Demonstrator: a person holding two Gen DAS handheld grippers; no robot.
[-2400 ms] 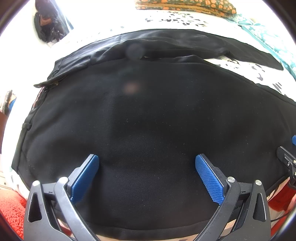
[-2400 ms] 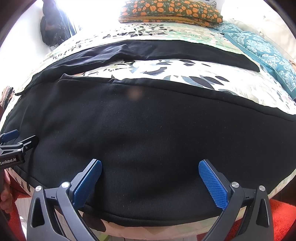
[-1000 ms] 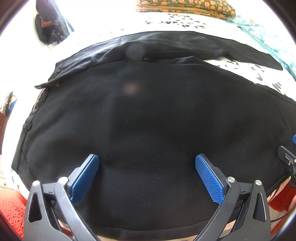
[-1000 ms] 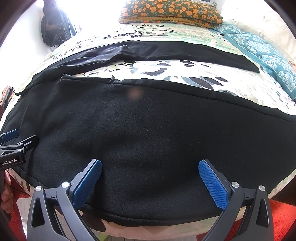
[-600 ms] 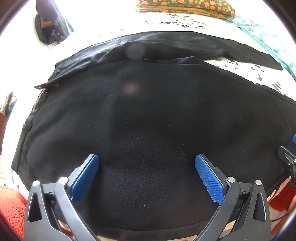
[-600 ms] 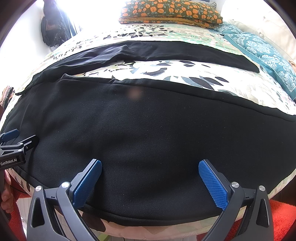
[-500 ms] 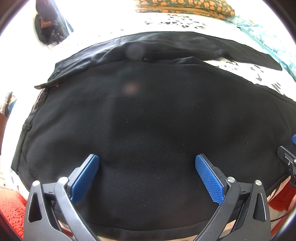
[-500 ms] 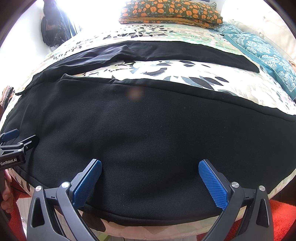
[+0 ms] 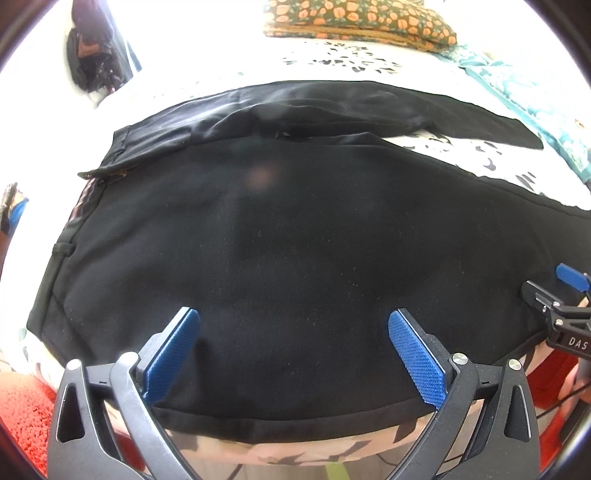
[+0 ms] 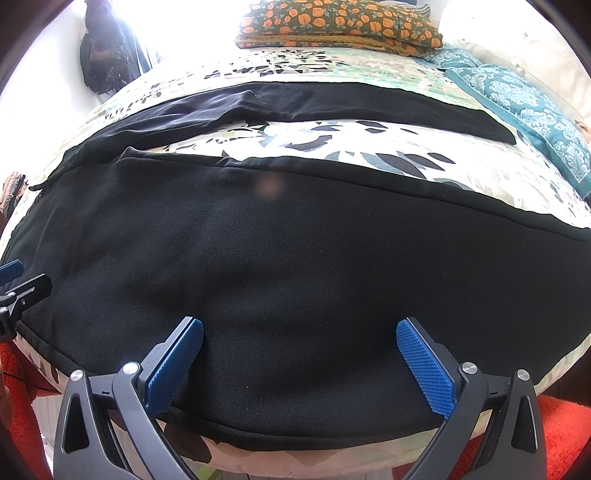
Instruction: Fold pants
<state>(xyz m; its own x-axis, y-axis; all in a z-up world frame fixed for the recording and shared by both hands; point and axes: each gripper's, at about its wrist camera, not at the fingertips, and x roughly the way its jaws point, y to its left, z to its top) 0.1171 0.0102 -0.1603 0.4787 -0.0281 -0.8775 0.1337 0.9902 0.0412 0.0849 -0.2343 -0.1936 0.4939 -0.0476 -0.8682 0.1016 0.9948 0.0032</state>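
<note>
- Black pants (image 9: 295,240) lay spread flat on the leaf-print bedspread (image 9: 480,158) in the left wrist view, the waistband end (image 9: 92,192) at the pants' left and the two legs running off to the right.
- Over the pants' near edge the left gripper (image 9: 293,350) hovered with its jaws wide apart, blue pads (image 9: 170,354) empty and nothing between them.
- At the pants' right side the tip of the right gripper (image 9: 554,306) showed, near the cloth; contact could not be told.
- Beyond the pants an orange-flowered pillow (image 9: 358,18) lay at the far end of the bed, and red carpet (image 9: 22,413) showed below the pants' near edge.
- In the right wrist view the near leg (image 10: 295,266) filled the middle, the far leg (image 10: 332,99) lying apart from it with bedspread (image 10: 332,144) between.
- The right gripper (image 10: 299,354) also stood open over the near leg's hem-side edge, pads (image 10: 424,369) holding nothing.
- Right of the far leg lay a teal patterned pillow (image 10: 524,107); the left gripper's tip (image 10: 22,284) showed at the near leg's left edge.
</note>
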